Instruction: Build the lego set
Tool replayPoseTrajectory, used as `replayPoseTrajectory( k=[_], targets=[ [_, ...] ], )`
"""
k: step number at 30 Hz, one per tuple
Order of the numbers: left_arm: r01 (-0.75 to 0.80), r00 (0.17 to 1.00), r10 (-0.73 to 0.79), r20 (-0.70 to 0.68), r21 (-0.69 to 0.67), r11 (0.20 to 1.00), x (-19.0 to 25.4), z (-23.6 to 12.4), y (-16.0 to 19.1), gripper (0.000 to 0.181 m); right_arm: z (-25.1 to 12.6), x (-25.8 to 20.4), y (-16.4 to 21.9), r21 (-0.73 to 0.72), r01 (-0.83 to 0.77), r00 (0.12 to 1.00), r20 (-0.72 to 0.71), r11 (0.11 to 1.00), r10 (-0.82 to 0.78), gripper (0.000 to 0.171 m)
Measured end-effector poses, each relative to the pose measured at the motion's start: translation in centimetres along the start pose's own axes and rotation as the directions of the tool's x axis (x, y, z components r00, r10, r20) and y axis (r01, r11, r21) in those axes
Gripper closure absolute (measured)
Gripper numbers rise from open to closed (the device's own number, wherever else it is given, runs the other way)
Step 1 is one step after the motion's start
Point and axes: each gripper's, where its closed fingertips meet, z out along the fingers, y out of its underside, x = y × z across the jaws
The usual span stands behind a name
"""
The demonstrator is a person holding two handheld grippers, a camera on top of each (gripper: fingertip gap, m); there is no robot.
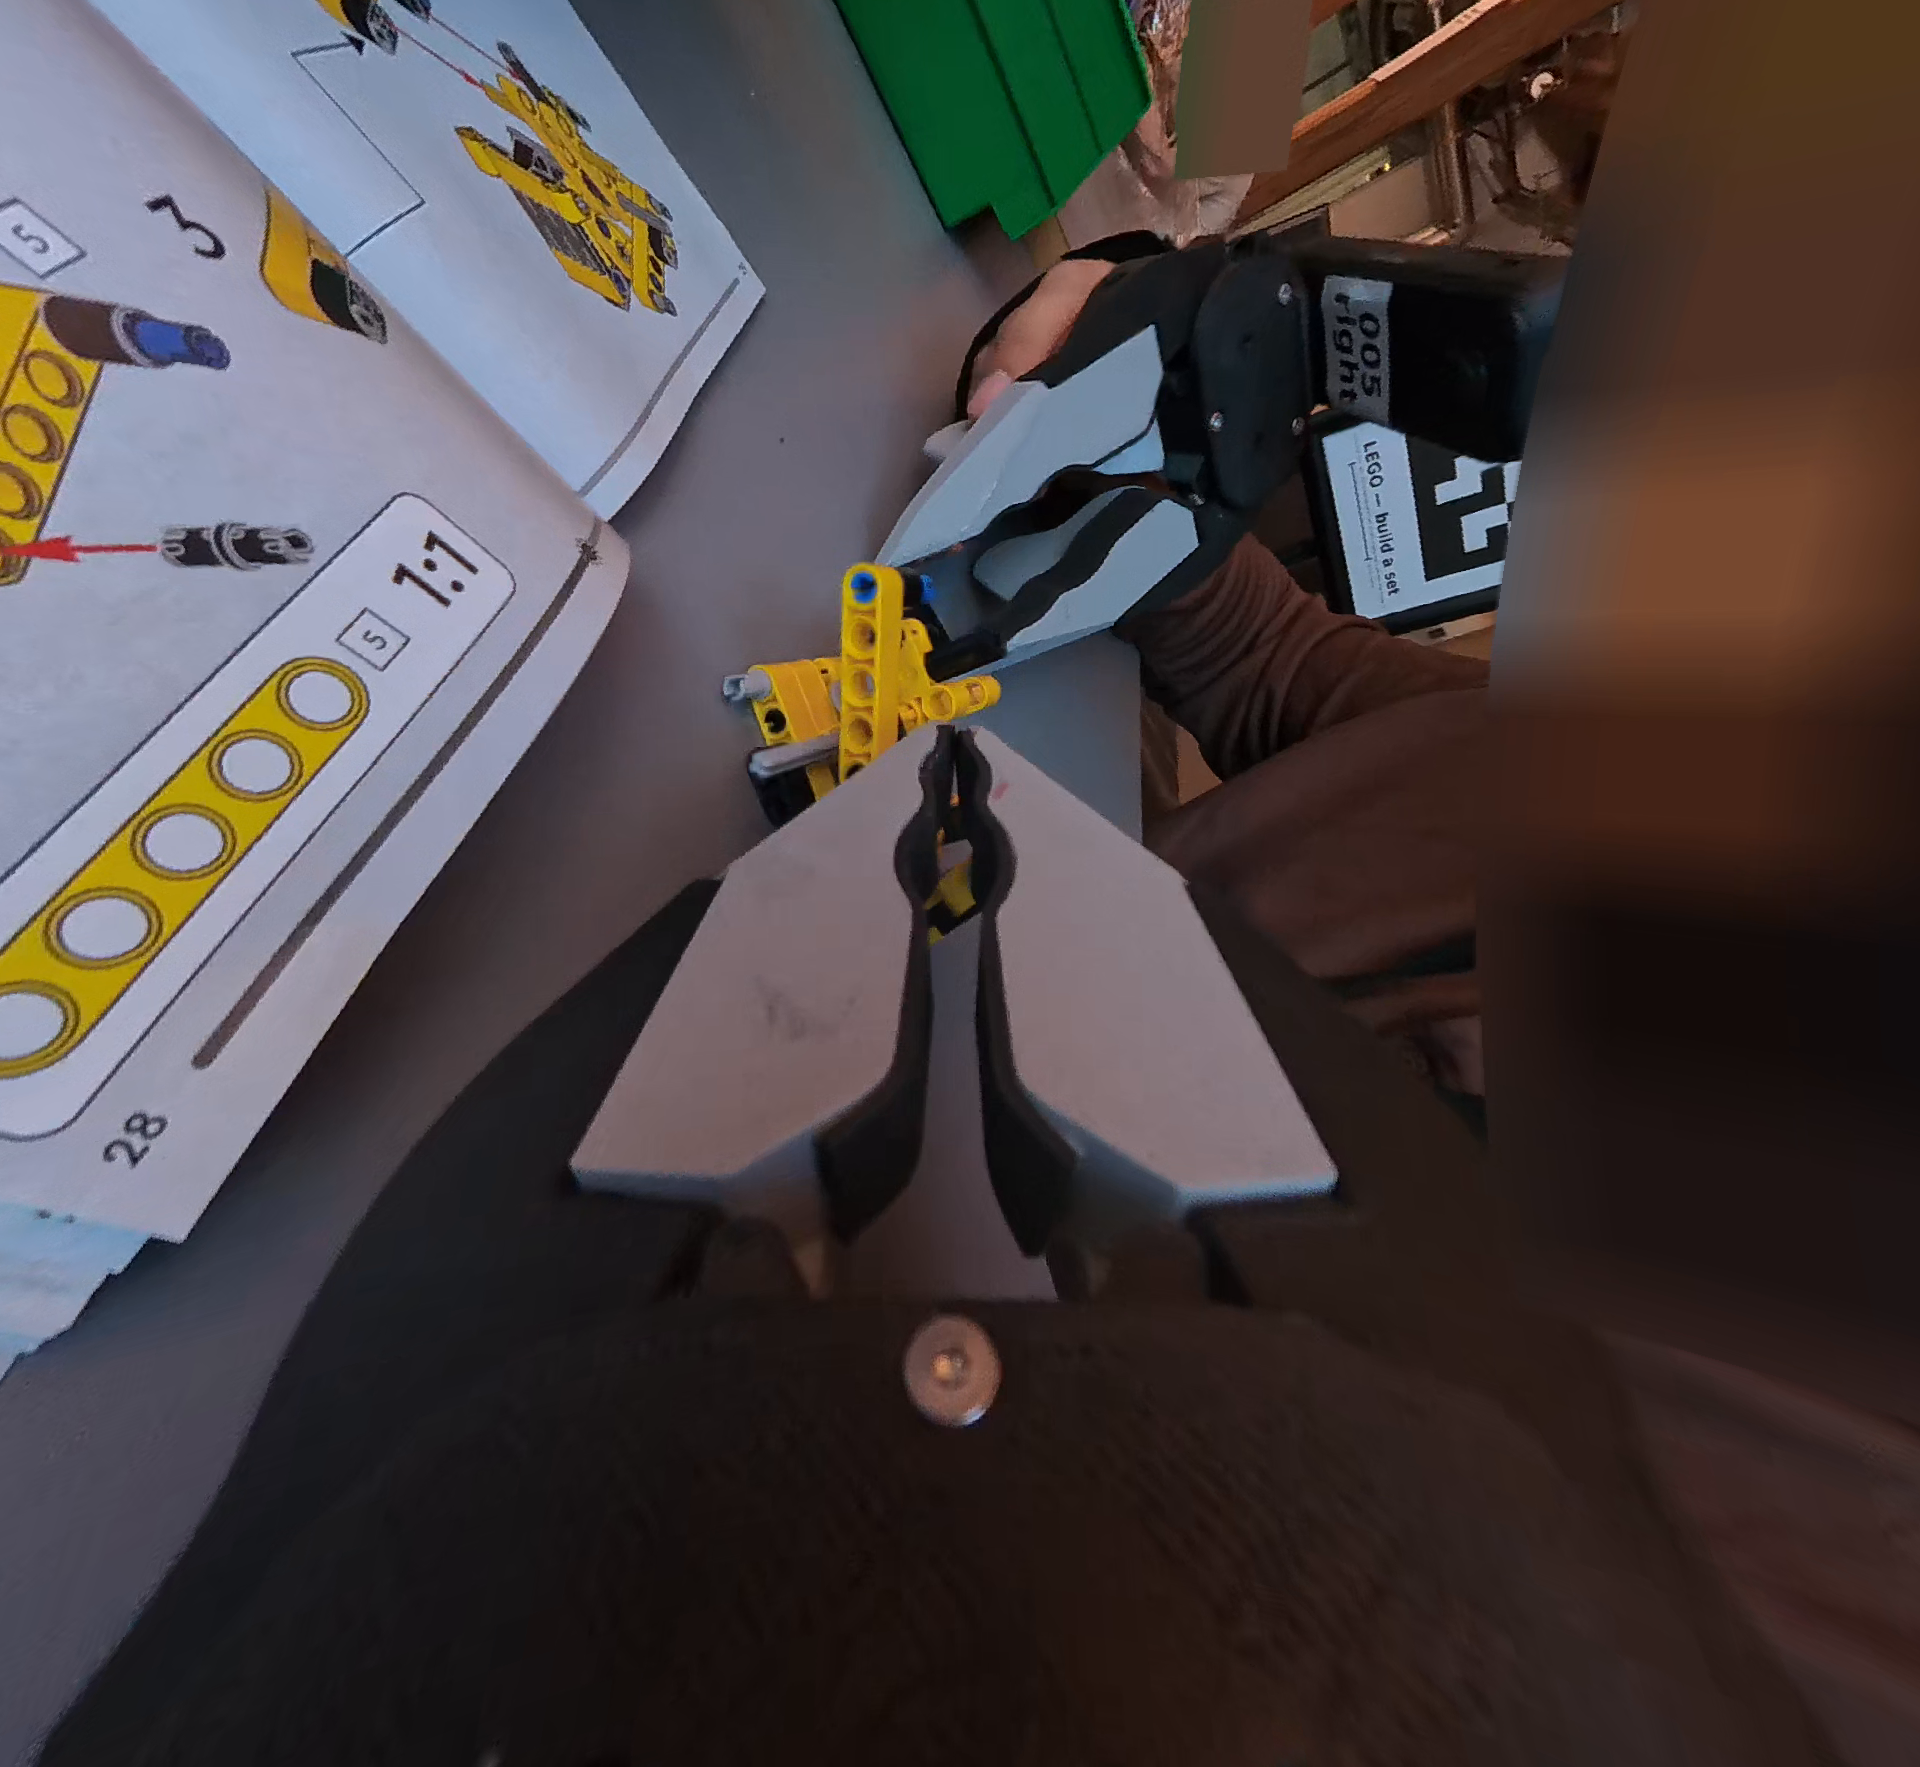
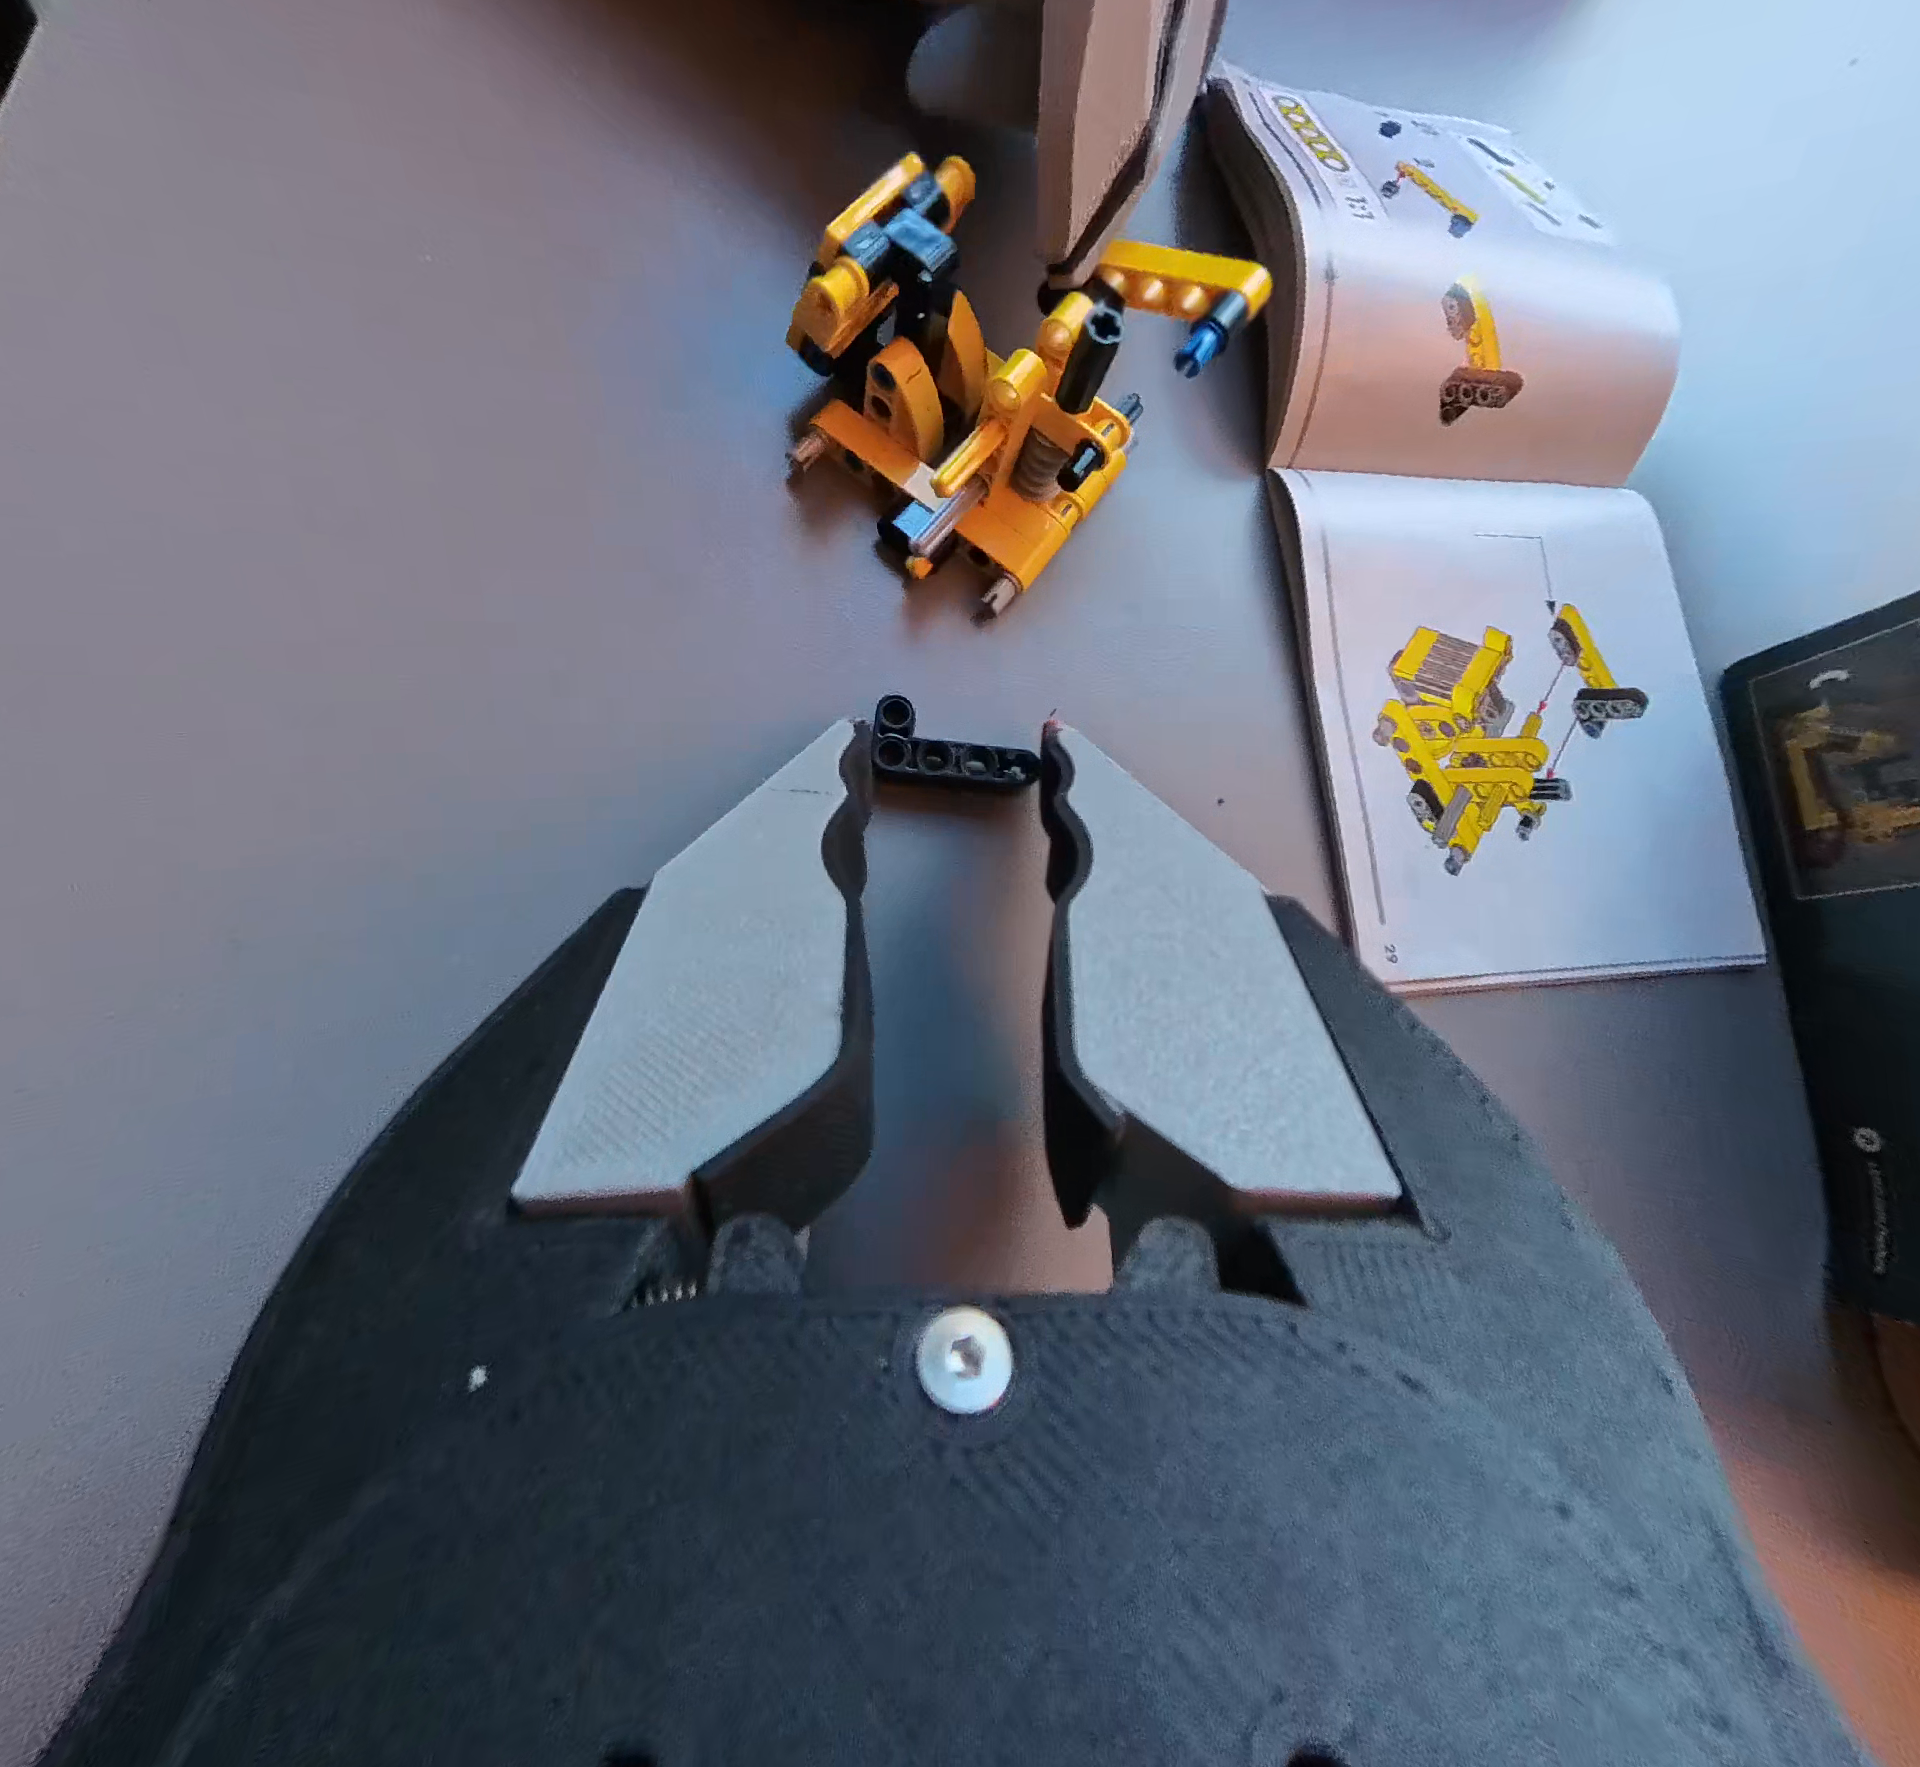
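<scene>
- Left tongs (image 1: 954, 746) are pinched nearly closed on the yellow lego model (image 2: 966, 429); in the right wrist view we see their tips clamped where the yellow beam (image 2: 1179, 281) joins the model, at a black pin.
- Right tongs (image 2: 951, 746) are spread wide open, gripping nothing; a black L-shaped beam (image 2: 940, 756) lies on the table (image 2: 416, 470) right between their tips. We cannot tell if the fingers touch it.
- Model sits on the table just ahead of our right tongs, past the black beam.
- A blue pin (image 2: 1205, 346) sticks out of the yellow beam's far end.
- Open instruction booklet (image 2: 1475, 678) lies to the right of the right tongs and left of the left tongs.
- Green bins (image 1: 977, 24) sit far ahead of the left tongs.
- A dark box (image 2: 1839, 938) is at the right edge beside the booklet.
</scene>
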Motion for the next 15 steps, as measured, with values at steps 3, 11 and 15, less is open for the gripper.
replayPoseTrajectory(
  k=[3,11,15],
  targets=[
    [0.003,1.0,-0.003,-0.003,-0.01,1.0,0.1,0.1,0.2,0.181,0.0,-0.3,-0.1,0.006,0.029,1.0,0.006,1.0,-0.029,0.143],
    [-0.005,0.997,0.009,-0.073,0.044,0.999,1.3,-0.4,-0.8,0.181,0.0,-0.1,-0.2,0.012,-0.003,1.0,0.021,1.0,0.003,0.135],
    [0.004,0.997,0.002,-0.081,0.069,0.998,1.2,-0.3,-1.1,0.181,0.0,-0.1,-0.2,0.012,0.002,1.0,0.019,1.0,-0.003,0.134]
  ],
)
